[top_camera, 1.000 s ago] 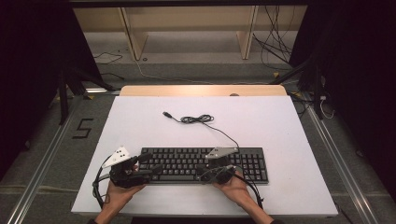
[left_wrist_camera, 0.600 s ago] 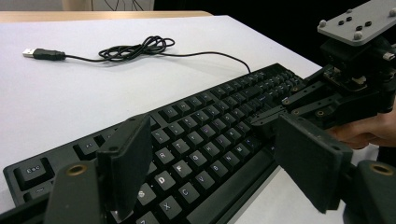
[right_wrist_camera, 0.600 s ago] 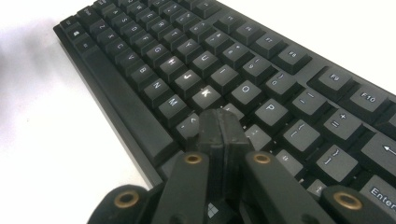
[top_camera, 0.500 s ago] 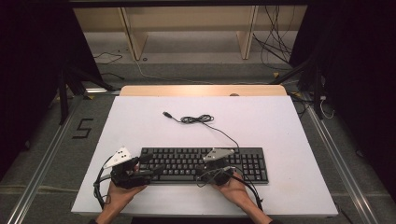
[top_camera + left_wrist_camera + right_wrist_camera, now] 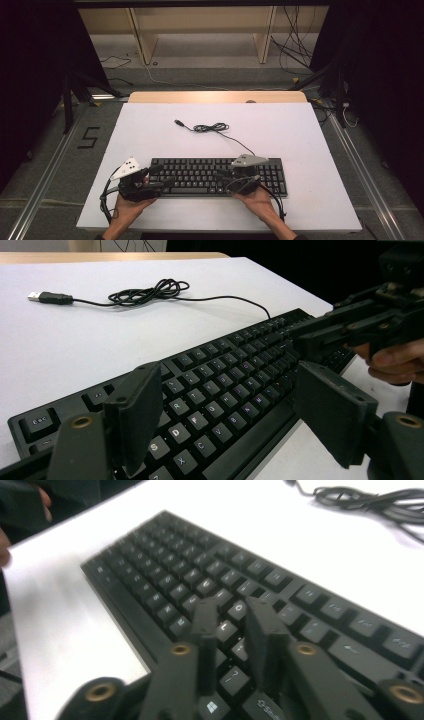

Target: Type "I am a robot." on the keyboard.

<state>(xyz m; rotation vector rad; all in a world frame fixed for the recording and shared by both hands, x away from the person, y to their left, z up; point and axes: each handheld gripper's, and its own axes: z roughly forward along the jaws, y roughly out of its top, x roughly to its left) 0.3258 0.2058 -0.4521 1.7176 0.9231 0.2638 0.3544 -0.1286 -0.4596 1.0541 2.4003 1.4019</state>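
Observation:
A black keyboard (image 5: 215,176) lies near the front edge of the white table (image 5: 310,135). Its cable (image 5: 210,128) runs back into a loose coil and ends in a USB plug (image 5: 177,121). My left gripper (image 5: 167,181) hovers over the keyboard's left end. In the left gripper view the left gripper (image 5: 225,390) is open wide above the letter keys (image 5: 220,385). My right gripper (image 5: 222,175) points left over the keyboard's right half. In the right gripper view the right gripper (image 5: 230,605) shows a narrow gap just above the keys (image 5: 200,570). Its jaws have just been opening, with nothing between them.
Bare white table lies behind the keyboard, around the cable coil (image 5: 150,292). A wooden strip (image 5: 217,96) edges the table's far side, with shelf legs and loose floor cables beyond. My right gripper (image 5: 350,325) shows in the left gripper view, held by a hand.
My right gripper has shifted slightly over the keyboard's right half. The left hand and the keyboard have stayed where they were.

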